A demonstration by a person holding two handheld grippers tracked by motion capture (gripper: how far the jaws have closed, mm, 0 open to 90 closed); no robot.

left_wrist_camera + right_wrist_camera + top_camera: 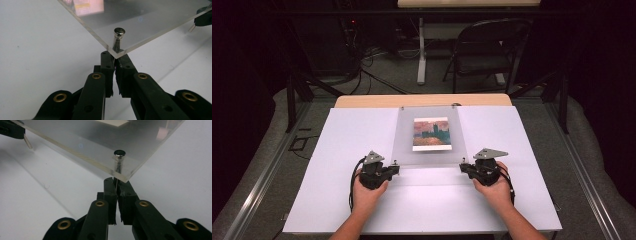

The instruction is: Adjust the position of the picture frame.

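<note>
Dim lab, black framing point(292, 100), floor cables point(367, 67), folding chair point(484, 50)

Your left gripper point(395, 169) and right gripper point(463, 167) are the same make: chunky black bodies, each topped with a grey three-cornered plate. A black cable loops away from the back of each one. In the left gripper view point(114, 61) and the right gripper view point(116, 182) the two jaws are matt black blocks carried on flat black link arms. Round brass-coloured bushings mark the pivots of those arms, and small dark screw holes dot the blocks and links. Your forearms are bare, with no sleeves reaching them.
</note>
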